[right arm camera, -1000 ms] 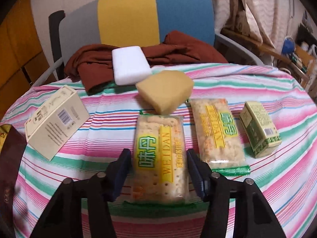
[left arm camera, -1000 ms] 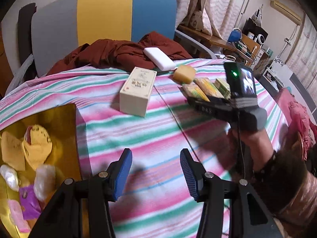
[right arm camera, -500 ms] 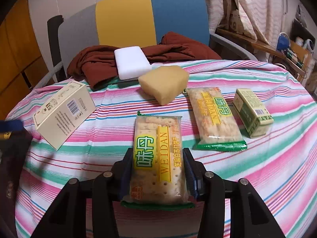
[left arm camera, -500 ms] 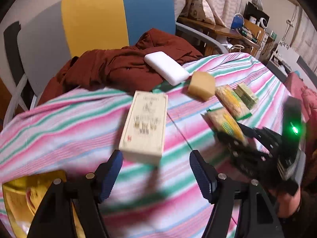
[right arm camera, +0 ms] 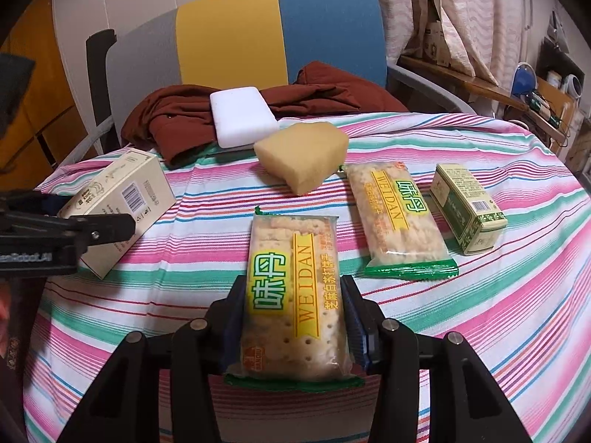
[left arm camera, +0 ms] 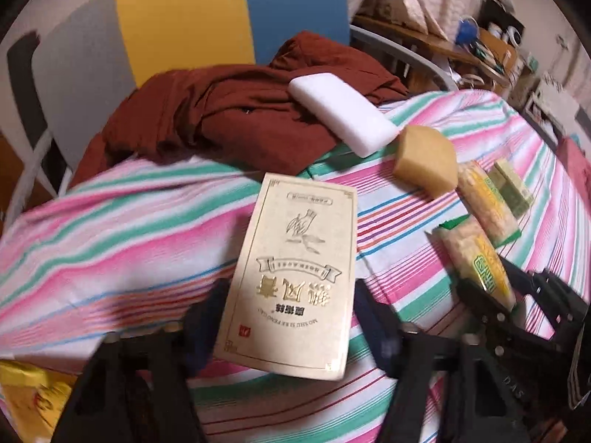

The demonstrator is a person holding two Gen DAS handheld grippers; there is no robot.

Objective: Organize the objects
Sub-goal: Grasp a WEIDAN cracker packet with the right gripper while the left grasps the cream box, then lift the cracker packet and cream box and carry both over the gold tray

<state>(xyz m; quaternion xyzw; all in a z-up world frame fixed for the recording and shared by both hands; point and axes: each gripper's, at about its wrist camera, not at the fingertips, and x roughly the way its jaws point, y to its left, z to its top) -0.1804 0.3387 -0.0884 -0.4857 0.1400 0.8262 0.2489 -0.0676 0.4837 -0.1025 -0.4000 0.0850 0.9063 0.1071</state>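
Note:
A cream box [left arm camera: 291,280] lies on the striped tablecloth, its near end between the open fingers of my left gripper [left arm camera: 284,328]; it also shows in the right wrist view [right arm camera: 122,199]. My right gripper [right arm camera: 293,326] is shut on a cracker pack [right arm camera: 295,295], which also shows in the left wrist view [left arm camera: 476,262]. A second cracker pack [right arm camera: 397,217], a green box [right arm camera: 467,208], a tan sponge [right arm camera: 303,151] and a white foam block [right arm camera: 242,116] lie beyond.
A rust-red garment [left arm camera: 221,118] is heaped at the table's far edge against a grey, yellow and blue chair [right arm camera: 258,37]. A yellow tray's corner [left arm camera: 29,395] shows at the near left. Cluttered shelves [left arm camera: 491,48] stand at the far right.
My left gripper has moved forward from the yellow tray to the cream box, which now sits between its fingers. My right gripper has closed on the cracker pack.

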